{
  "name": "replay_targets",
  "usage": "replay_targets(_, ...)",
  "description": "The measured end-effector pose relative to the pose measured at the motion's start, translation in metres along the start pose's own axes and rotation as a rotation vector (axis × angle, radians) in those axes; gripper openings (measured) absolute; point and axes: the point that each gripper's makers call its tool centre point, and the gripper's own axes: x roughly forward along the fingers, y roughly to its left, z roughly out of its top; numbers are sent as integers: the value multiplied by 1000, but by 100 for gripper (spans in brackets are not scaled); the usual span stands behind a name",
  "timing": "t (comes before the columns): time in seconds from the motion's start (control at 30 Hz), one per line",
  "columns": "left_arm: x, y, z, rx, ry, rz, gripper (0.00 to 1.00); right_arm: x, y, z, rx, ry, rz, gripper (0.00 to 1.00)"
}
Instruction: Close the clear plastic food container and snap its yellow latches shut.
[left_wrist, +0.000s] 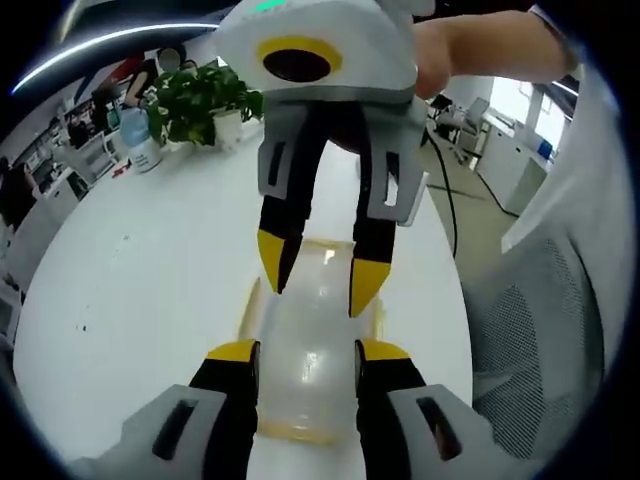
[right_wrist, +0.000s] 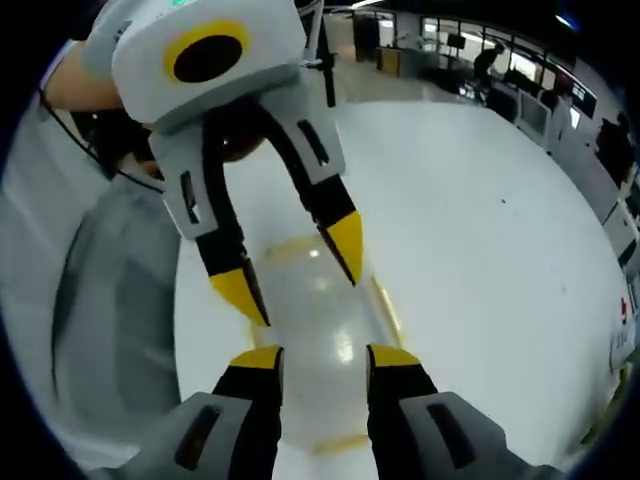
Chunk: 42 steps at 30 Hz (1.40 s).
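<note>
Both grippers — left (left_wrist: 308, 350), right (right_wrist: 323, 358) — poised over the container (left_wrist: 305, 340) from opposite ends, jaws parted and empty — lid looks down, latches (left_wrist: 247, 305) next, needing firm presses.

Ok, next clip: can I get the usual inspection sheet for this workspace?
Surface: white table, a few small specks.
Job's things: clear plastic food container with yellow latches, lid on; whether the latches are snapped cannot be told.
Clutter: potted plant and bottle at the far end.
Grippers: left gripper and right gripper face each other over the container, both open.
Cables: black cable off the table edge.
Surroundings: mesh chair, office desks, people.
</note>
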Motion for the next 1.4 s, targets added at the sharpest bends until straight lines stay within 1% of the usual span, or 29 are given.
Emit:
replay_targets(0.13, 2, -2, -1, 3, 6, -6, 37, 1, -4, -1, 5, 4, -5, 31)
replay_targets(0.23, 3, -2, 0, -12, 2, 2, 37, 3, -6, -1, 9, 3, -1, 31)
replay_targets(0.33, 6, -4, -3, 16, 22, 9, 37, 4, -9, 2, 3, 10, -3, 31)
replay_targets(0.4, 9, -6, -5, 23, 35, 1, 37, 5, -13, 2, 3, 17, -1, 31)
replay_targets(0.6, 10, -8, 0, -4, 12, 4, 37, 5, -16, 4, -4, 23, 1, 31)
replay_targets(0.83, 11, -12, 1, -15, 9, 3, 38, 6, -20, 7, -9, 20, 3, 32)
replay_targets(1.2, 15, -28, -6, -6, 23, -7, 41, 10, -28, 11, -16, 30, 6, 34)
replay_targets(1.4, 14, -30, -7, -9, 26, 0, 42, 14, -29, 10, -22, 43, 18, 35)
